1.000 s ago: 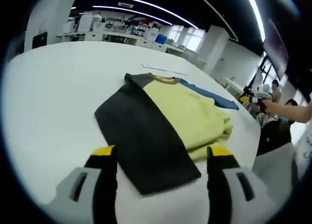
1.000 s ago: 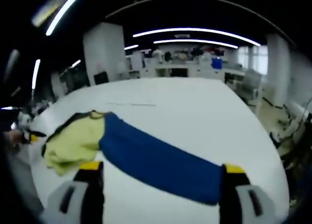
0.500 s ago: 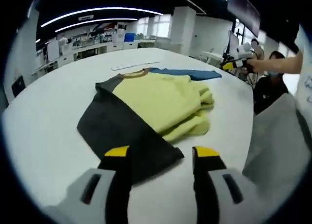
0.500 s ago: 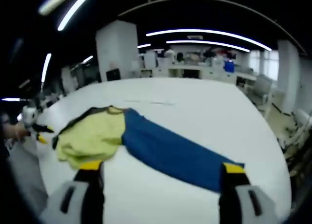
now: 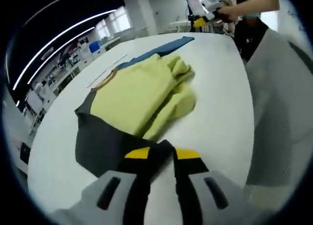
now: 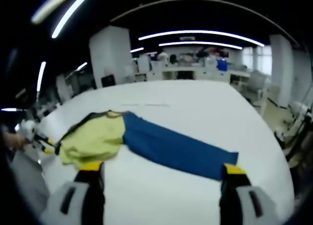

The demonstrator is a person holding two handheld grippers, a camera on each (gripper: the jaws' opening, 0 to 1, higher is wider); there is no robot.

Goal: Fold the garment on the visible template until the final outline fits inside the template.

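In the left gripper view, the left gripper (image 5: 160, 155) sits nearest, its yellow-tipped jaws drawn close together and pinching the near corner of the dark grey sleeve (image 5: 105, 144) of the garment (image 5: 142, 95). The garment lies on the white table (image 5: 222, 107), its long axis running away from this gripper: grey sleeve nearest, then the bunched, wrinkled yellow body (image 5: 146, 90) with its tan collar (image 5: 102, 79) at the left edge, then the blue sleeve (image 5: 159, 51) pointing to the table's far edge. Beyond that edge the right gripper (image 5: 201, 22) shows small, with a person's hand just behind it.

In the right gripper view, the right gripper (image 6: 159, 170) hangs above the table (image 6: 195, 112) with its jaws spread wide, holding nothing. The blue sleeve (image 6: 176, 147) lies nearest, its cuff end toward the right jaw, stretching leftward and away to the yellow body (image 6: 93, 139); a dark edge shows past it. The left gripper (image 6: 45, 145) is at the garment's far left end. A thin pale strip (image 6: 145, 105) lies on the table behind the garment. No brand, label or writing can be read anywhere.
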